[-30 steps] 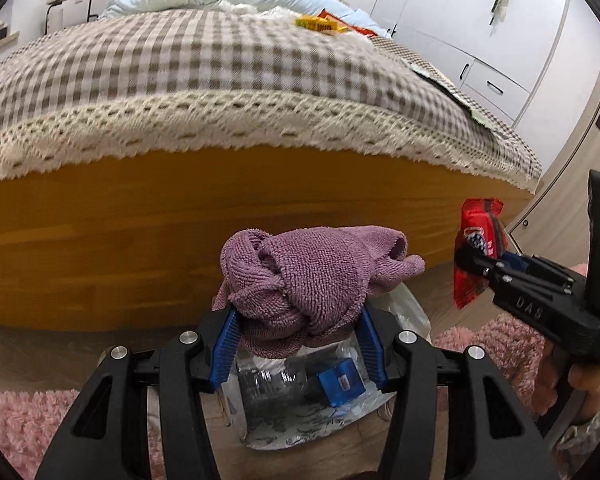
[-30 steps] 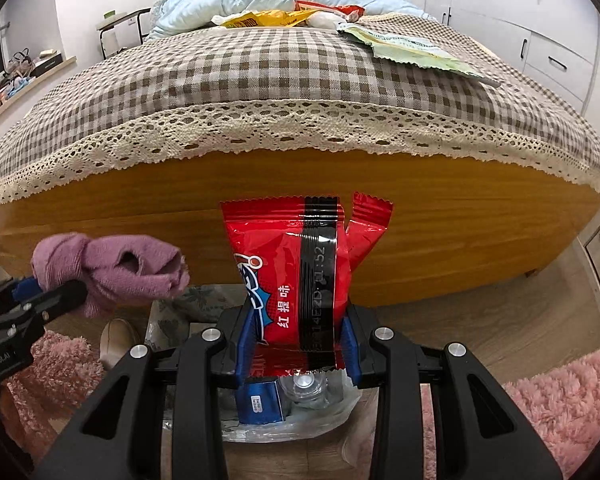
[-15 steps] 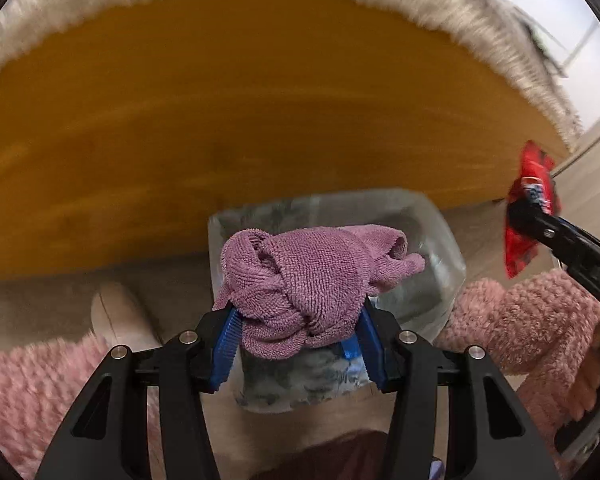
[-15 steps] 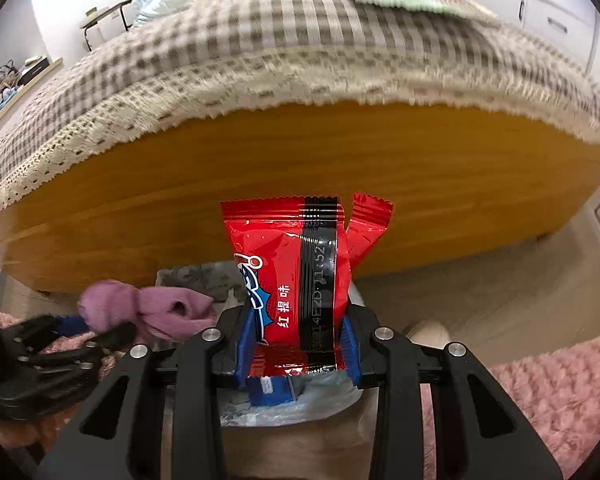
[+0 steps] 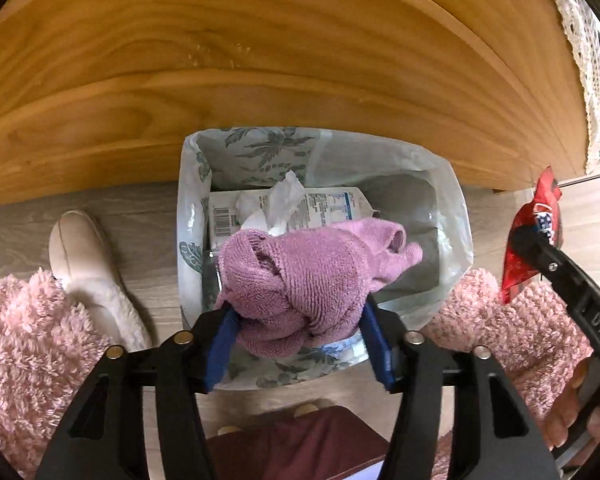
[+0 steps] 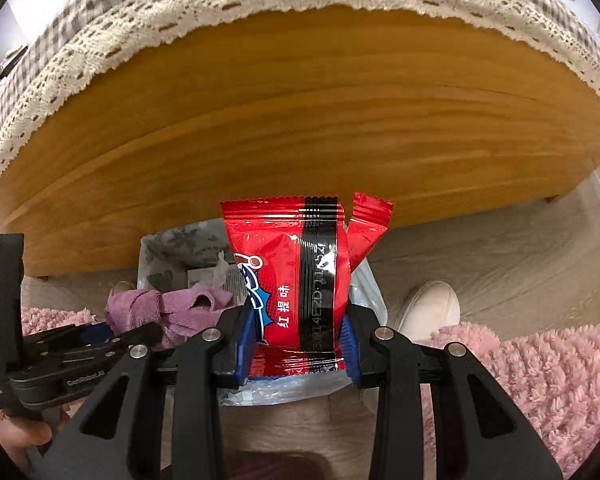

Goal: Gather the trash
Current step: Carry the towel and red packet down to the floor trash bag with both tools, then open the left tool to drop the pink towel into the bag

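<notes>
Hiding much of the lined trash bin (image 5: 440, 216), the left gripper (image 5: 296, 336), jaws just widening, cradles a knotted purple terry cloth (image 5: 296, 276); the right gripper (image 6: 296, 344) pinches a glossy red snack packet (image 6: 296, 272) whose Chinese label is partly covered.

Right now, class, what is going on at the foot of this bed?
A person is clearing trash with two handheld grippers. The left gripper has the purple cloth between its fingers above the lined bin; its jaws have just been opening. The right gripper is shut on a red wrapper beside it. Neither has dropped yet.
</notes>
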A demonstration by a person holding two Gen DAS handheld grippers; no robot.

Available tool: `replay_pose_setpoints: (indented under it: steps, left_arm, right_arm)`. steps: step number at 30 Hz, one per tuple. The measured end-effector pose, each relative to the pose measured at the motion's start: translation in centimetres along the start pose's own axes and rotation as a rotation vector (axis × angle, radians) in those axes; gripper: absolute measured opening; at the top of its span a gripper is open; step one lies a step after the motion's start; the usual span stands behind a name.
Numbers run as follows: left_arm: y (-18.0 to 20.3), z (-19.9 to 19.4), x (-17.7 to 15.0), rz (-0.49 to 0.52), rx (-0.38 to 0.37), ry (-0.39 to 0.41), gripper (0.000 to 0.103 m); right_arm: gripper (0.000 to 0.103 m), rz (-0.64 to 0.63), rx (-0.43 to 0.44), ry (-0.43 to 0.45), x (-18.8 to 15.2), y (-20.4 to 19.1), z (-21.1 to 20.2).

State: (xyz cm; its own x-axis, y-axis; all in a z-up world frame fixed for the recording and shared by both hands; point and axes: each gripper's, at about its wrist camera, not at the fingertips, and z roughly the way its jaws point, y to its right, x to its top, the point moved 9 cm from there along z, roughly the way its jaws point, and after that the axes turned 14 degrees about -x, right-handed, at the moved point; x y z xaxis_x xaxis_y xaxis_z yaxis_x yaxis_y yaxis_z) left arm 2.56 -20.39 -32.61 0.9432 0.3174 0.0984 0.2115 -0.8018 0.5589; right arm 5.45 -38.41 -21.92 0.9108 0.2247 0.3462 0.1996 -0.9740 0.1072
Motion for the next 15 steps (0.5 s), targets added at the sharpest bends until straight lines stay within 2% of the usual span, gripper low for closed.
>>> replay_pose_setpoints:
  steps: [5, 8, 12, 15]
  left_arm:
    - [0.5, -0.7, 0.4, 0.043, 0.029, 0.022, 0.070]
    - [0.3, -1.0, 0.6, 0.042, 0.073, 0.033, 0.093]
    - [1.0, -0.2, 0.0, 0.084, 0.062, -0.004, 0.095]
    - [0.9, 0.0, -0.2, 0.075, 0.060, -0.017, 0.095]
  right_arm:
    - [0.035, -0.028, -0.009, 0.009, 0.1, -1.0, -0.2]
    - [0.035, -0.039, -0.015, -0.001, 0.0, -0.9, -0.1]
    - [0.035, -0.047, -0.026, -0.005, -0.3, -1.1, 0.3]
    - [0.035, -0.051, -0.034, -0.011, -0.4, -1.2, 0.7]
